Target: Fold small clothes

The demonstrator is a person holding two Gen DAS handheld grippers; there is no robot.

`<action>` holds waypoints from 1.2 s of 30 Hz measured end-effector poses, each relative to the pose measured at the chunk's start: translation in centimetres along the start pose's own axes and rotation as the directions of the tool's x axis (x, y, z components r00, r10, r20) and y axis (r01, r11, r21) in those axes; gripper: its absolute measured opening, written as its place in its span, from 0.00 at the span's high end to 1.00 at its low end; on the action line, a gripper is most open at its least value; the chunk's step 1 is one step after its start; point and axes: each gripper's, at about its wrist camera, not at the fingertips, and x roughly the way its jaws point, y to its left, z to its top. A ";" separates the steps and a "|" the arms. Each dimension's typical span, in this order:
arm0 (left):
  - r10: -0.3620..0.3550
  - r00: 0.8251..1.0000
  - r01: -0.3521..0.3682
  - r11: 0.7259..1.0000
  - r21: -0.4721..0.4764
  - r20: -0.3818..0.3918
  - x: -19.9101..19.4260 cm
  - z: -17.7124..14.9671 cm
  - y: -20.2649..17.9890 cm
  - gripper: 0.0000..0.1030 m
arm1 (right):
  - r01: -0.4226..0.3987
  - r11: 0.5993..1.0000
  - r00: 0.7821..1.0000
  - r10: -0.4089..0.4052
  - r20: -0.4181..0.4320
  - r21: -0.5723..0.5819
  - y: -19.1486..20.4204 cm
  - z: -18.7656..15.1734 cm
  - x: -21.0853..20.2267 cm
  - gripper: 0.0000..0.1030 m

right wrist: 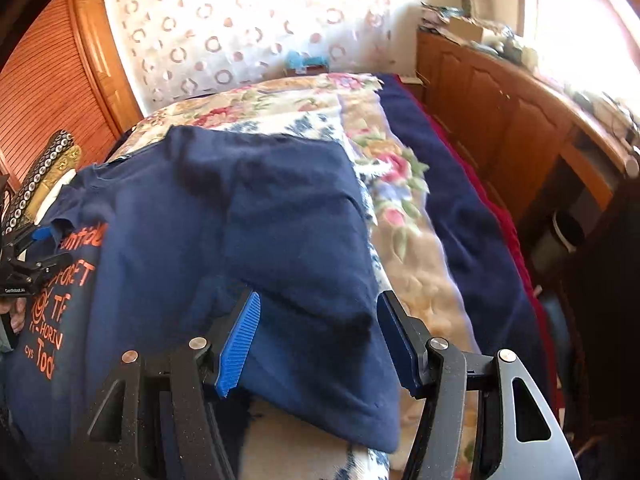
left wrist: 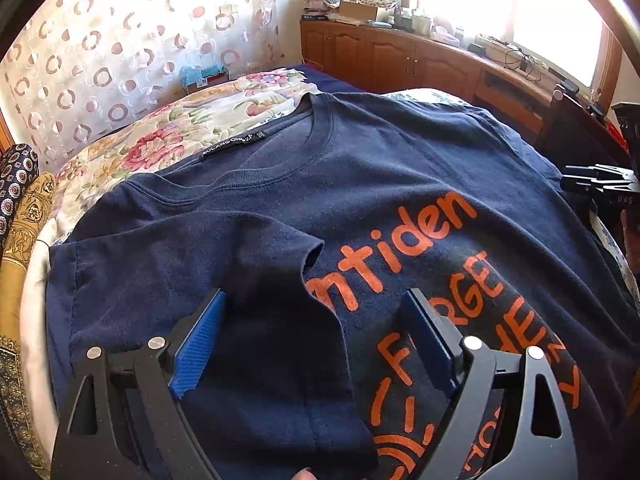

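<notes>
Navy T-shirt (left wrist: pixel 380 168) spread front-up on the bed (left wrist: pixel 168 132), collar toward the far curtain, orange lettering across the chest. Sleeve-folding stage, by the look of it — left sleeve (left wrist: pixel 224 256) already turned in over the chest, right sleeve (right wrist: pixel 304 216) lying flat near the shirt's edge over the flowered bedspread (right wrist: pixel 404 184). Left gripper (left wrist: pixel 316 344) poised over the folded-in sleeve, fingers (left wrist: pixel 198 344) spread wide, cloth below but nothing pinched. Right gripper (right wrist: pixel 320 344) likewise released, fingers (right wrist: pixel 238 344) straddling the hem corner of the right side without pressing on it. Next move, probably: lower the right fingers onto that outer edge, pinch both layers, carry the side across toward the middle — keeping the sleeve from slipping back out, and the left side held flat meanwhile.
</notes>
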 end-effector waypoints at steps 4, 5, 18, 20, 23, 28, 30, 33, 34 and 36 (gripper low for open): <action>0.001 1.000 -0.001 1.000 0.001 0.000 0.1 0.1 0.0 0.14 | -0.020 0.999 1.000 0.021 -0.023 0.025 -0.6 0.4 -0.1 0.39; 0.001 1.000 -0.001 1.000 0.000 0.000 0.1 0.1 0.0 0.14 | -0.024 0.999 0.999 0.025 -0.027 0.030 -1.0 0.7 -0.3 0.39; 0.000 1.000 0.000 1.000 0.000 0.002 0.2 0.0 0.1 0.14 | 0.095 0.992 0.991 -0.103 -0.084 -0.084 -0.3 2.3 -0.4 0.96; -0.001 1.000 0.001 1.000 -0.001 0.001 0.2 0.0 0.1 0.14 | 0.119 0.987 0.989 -0.128 -0.077 -0.104 0.1 2.4 -0.5 0.97; -0.001 1.000 0.001 1.000 0.000 0.001 0.2 0.0 0.0 0.14 | 0.165 0.978 0.984 -0.172 -0.043 -0.127 1.0 2.8 -1.0 0.98; -0.002 1.000 0.002 1.000 -0.001 0.001 0.2 0.0 0.1 0.14 | 0.197 0.967 0.980 -0.194 0.035 -0.163 3.1 4.4 -2.3 0.98; -0.006 1.000 0.006 1.000 -0.001 -0.001 0.3 0.0 0.3 0.13 | 0.196 0.964 0.980 -0.187 0.066 -0.179 4.1 4.9 -2.7 0.98; -0.005 1.000 0.005 1.000 0.001 -0.002 0.4 0.1 0.3 0.12 | 0.175 0.965 0.982 -0.157 0.105 -0.194 5.3 5.4 -3.2 0.98; -0.006 1.000 0.006 1.000 0.001 -0.003 0.4 0.1 0.3 0.12 | 0.165 0.965 0.983 -0.144 0.117 -0.201 5.7 5.6 -3.4 0.98; -0.007 1.000 0.007 1.000 0.002 -0.003 0.5 0.1 0.2 0.11 | 0.144 0.965 0.983 -0.114 0.143 -0.221 6.9 5.9 -3.8 0.98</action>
